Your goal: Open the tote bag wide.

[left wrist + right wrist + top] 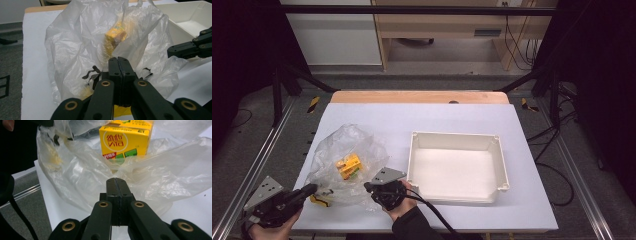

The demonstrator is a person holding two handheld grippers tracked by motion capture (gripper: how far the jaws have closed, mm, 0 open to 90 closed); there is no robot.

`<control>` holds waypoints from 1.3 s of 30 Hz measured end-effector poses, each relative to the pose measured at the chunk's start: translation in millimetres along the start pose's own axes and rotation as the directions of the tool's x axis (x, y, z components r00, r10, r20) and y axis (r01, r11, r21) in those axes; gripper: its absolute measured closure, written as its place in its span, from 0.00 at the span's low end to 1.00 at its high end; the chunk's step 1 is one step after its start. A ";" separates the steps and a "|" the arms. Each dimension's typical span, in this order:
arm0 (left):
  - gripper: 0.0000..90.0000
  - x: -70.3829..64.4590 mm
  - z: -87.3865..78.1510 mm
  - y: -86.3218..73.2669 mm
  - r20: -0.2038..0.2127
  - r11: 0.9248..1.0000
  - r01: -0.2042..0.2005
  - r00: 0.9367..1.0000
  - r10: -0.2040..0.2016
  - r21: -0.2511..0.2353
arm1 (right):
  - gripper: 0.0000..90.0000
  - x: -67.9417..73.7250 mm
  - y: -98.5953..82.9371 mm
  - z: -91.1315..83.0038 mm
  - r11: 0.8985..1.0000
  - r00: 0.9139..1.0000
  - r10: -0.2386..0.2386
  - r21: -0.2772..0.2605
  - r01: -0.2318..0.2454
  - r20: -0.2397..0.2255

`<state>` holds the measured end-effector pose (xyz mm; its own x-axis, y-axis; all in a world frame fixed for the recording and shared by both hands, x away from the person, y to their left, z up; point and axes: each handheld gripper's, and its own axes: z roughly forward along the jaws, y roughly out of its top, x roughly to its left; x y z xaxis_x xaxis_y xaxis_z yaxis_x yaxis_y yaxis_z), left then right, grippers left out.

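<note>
A crumpled clear plastic bag [337, 145] lies at the front left of the white table. Inside it are yellow drink cartons [348, 166]; one carton [125, 141] stands close ahead in the right gripper view, and a carton [116, 35] shows through the film in the left gripper view. My left gripper [313, 189] meets the bag's near left edge, jaws pressed together on the film [118, 59]. My right gripper [368, 186] is at the bag's near right edge, jaws likewise together with film at the tips [117, 180].
A white rectangular tray [457, 136] stands with nothing in it just right of the bag, its wall [175, 27] close to the right gripper. The table's front edge runs just behind both hands. Dark frame rails flank the table.
</note>
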<state>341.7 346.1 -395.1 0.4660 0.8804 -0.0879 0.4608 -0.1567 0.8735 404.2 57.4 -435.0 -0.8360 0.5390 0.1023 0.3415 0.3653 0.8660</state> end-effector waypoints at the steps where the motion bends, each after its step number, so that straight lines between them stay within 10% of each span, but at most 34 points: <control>1: 0.99 -0.1 0.1 -0.2 0.001 1.000 -0.001 1.000 0.001 0.002 | 1.00 -0.1 -1.7 -1.2 1.000 1.000 0.002 0.002 -0.002 -0.003; 11: 0.99 -3.2 11.5 -7.0 0.001 0.999 -0.013 1.000 0.013 0.051 | 1.00 1.1 -18.6 7.9 0.996 0.998 0.057 0.067 -0.057 0.004; 22: 0.99 -4.2 11.3 -7.3 0.001 0.999 -0.017 1.000 0.017 0.050 | 0.60 8.7 8.3 -18.2 0.992 0.997 0.029 -0.123 -0.037 -0.067; 26: 0.99 -4.1 11.0 -7.3 0.002 0.999 -0.015 1.000 0.015 0.048 | 0.54 17.7 9.4 -9.0 0.994 0.996 0.014 -0.111 -0.024 -0.086; 29: 0.99 -4.0 11.1 -7.3 0.002 0.999 -0.014 1.000 0.014 0.046 | 0.55 19.3 4.7 0.1 0.997 0.997 0.004 -0.072 -0.009 -0.078; 34: 0.98 -4.5 11.2 -6.6 0.001 0.999 -0.014 1.000 0.014 0.043 | 0.85 15.7 -6.3 15.0 0.999 0.993 0.041 0.002 -0.041 -0.109; 35: 0.90 -5.0 10.5 -5.8 0.000 0.999 -0.012 1.000 0.012 0.038 | 0.99 15.5 -6.6 15.6 0.999 0.994 0.037 -0.001 -0.037 -0.106; 39: 0.67 -9.3 6.0 -0.7 -0.004 1.000 -0.016 1.000 0.016 0.004 | 1.00 14.7 -4.8 15.5 0.999 0.995 0.040 -0.014 -0.041 -0.097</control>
<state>341.6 335.3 -397.8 0.4699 0.8798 -0.0722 0.4565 -0.1723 0.8729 397.0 75.3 -445.3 -0.8593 0.4773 0.1837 0.3697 0.3317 0.8679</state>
